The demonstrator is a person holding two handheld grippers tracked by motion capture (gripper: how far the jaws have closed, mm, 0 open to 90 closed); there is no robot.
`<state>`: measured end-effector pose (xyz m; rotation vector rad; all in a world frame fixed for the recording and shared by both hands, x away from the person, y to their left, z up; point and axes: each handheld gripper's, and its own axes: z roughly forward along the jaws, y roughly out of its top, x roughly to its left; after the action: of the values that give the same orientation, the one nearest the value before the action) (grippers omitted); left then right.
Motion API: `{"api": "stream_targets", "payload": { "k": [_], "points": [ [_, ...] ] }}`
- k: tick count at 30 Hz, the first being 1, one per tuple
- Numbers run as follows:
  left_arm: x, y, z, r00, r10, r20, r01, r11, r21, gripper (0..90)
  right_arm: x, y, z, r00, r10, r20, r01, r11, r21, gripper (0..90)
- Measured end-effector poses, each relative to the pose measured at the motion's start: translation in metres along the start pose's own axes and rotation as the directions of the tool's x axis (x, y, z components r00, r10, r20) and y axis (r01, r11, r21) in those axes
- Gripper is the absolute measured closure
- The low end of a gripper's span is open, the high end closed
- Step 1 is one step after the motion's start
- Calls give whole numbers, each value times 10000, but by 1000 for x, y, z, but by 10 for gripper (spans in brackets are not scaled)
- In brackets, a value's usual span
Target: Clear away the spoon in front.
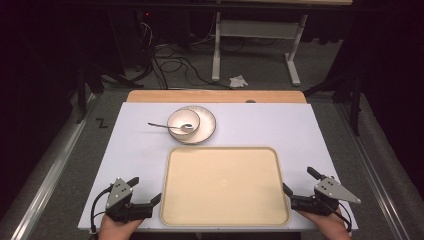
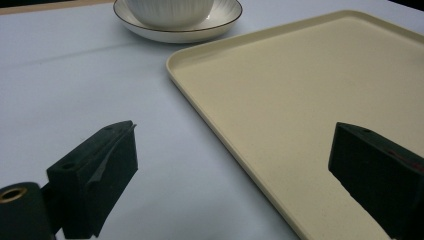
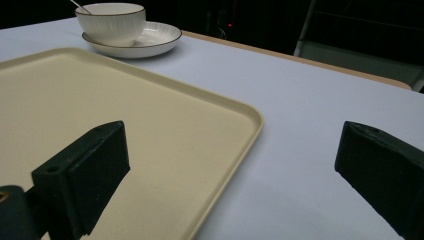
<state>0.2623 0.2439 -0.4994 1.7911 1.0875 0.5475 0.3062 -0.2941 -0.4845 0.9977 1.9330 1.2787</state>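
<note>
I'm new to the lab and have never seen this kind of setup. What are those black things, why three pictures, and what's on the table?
No robot here: a person holds a hand-held two-jaw tool in each hand. In the high view, taken from above the person's side, the left gripper and right gripper sit at the near corners of a beige tray. The other two pictures come from small cameras riding on the grippers, so the black blocks rising from the bottom are each gripper's own jaws. Both stand open and hold nothing; each straddles a side edge of the tray without touching it. Farther back on the white table cover a white bowl sits on a plate, with a spoon resting in the bowl, handle sticking out to the left.
</note>
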Motion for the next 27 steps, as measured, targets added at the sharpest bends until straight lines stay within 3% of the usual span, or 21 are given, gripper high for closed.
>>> {"api": "stream_targets", "payload": {
  "k": [7,16,20,27],
  "points": [
    [1,0,-3,10000,-16,95,18,9999,-129,61,4,0,3,9997,-203,-115,205,9997,120,17],
    [5,0,-6,10000,-25,71,26,9999,-134,61,4,-2,3,9999,-23,-128,25,9999,136,19],
    [6,1,-6,10000,-39,49,38,10000,84,84,2,-3,2,9995,193,-263,-190,9998,107,45],
    [7,1,-8,9997,-236,-2,236,9997,-31,105,4,-2,3,9976,58,-687,-51,9999,106,72]
  ]
}}
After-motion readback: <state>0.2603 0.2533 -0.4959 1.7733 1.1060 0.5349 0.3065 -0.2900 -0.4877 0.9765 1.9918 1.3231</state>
